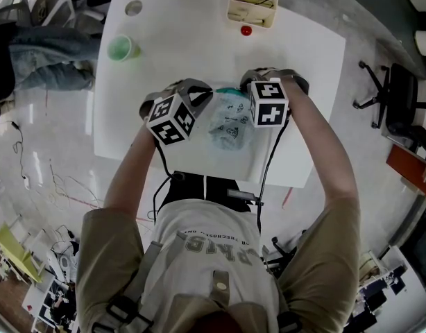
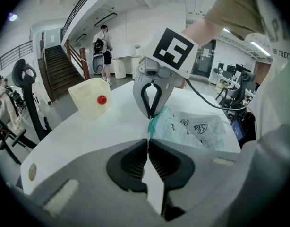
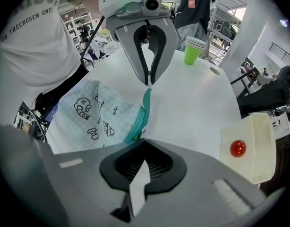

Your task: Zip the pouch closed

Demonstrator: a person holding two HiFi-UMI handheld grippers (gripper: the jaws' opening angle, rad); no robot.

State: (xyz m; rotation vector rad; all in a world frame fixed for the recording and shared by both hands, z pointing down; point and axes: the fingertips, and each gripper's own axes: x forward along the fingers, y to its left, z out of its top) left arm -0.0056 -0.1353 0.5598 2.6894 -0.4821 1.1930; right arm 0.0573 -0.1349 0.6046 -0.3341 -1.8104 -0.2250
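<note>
**Zipper pinched at both ends, pull along the track to come**

The white desk (image 1: 164, 33) is smooth and matte. At the middle of its near edge lies the pouch (image 1: 230, 127), soft and crumpled, in pale checked fabric with small dark cartoon prints. Its teal zipper (image 3: 141, 112), a narrow woven band, runs between the two tools. The left gripper (image 2: 148, 143) has its fingers closed on one end of the band. The right gripper (image 3: 144, 142) has its fingers closed on the other end; whether it holds the slider I cannot tell. The zipping step looks set up. Next, one end should be held firm while the slider is drawn straight along the track.
</note>
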